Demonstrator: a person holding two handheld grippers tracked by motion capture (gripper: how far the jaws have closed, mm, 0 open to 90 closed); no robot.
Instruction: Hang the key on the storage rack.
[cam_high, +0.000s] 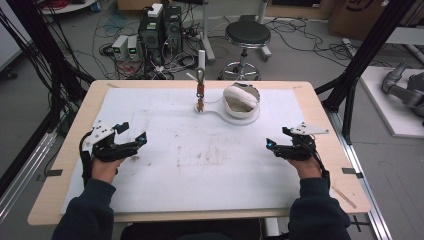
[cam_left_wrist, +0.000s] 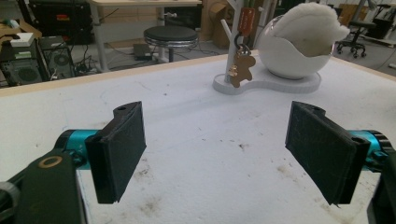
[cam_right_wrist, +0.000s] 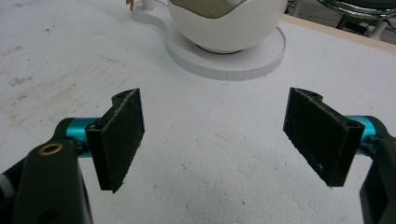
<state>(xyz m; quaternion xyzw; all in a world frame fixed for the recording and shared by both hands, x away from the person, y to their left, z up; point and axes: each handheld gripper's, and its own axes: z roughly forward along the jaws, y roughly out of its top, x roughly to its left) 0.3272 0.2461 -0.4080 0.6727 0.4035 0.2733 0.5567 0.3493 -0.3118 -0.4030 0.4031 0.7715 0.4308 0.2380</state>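
Nothing begun yet, by the look of it: left tool (cam_high: 131, 132) and right tool (cam_high: 276, 138) rest agape and empty at mid-frame, well short of the keyring (cam_high: 200, 93) hanging upper centre beside the bowl (cam_high: 241, 101).

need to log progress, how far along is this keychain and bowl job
Nothing looks done yet. The gingerbread keychain hangs on the white stand, beside the white bowl with its fluffy lining. The left gripper and right gripper sit open and empty at the table's near sides, so reaching and grasping remain.
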